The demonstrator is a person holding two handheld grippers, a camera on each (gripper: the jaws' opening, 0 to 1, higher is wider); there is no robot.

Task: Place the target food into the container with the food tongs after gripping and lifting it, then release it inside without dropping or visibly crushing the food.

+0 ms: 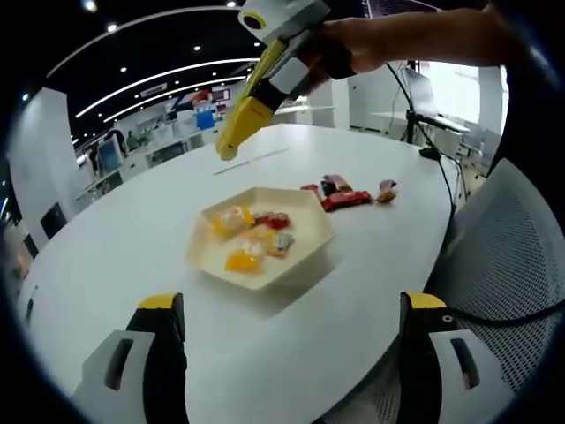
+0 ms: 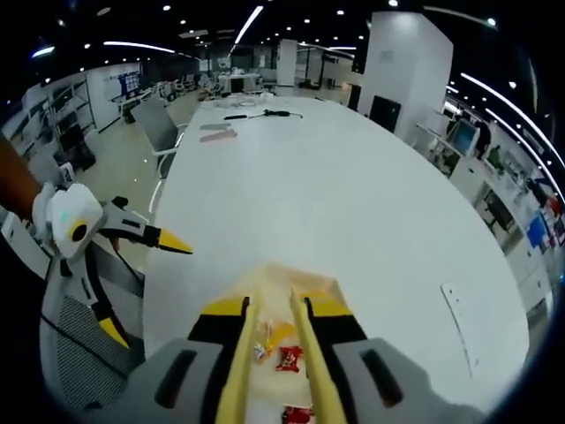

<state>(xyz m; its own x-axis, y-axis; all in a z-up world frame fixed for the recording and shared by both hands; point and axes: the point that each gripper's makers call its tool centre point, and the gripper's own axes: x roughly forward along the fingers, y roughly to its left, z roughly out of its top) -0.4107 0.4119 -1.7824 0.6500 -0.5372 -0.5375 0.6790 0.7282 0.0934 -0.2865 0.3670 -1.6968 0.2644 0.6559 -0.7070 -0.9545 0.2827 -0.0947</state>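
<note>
The right gripper (image 2: 274, 331) is clenched on yellow food tongs (image 2: 305, 353), poised over the cream tray (image 1: 305, 256) holding wrapped candies (image 1: 252, 238). More candies (image 1: 349, 194) lie beside the tray on the white table (image 1: 115, 238). The left gripper (image 1: 291, 305) hangs released, jaws wide apart.
</note>
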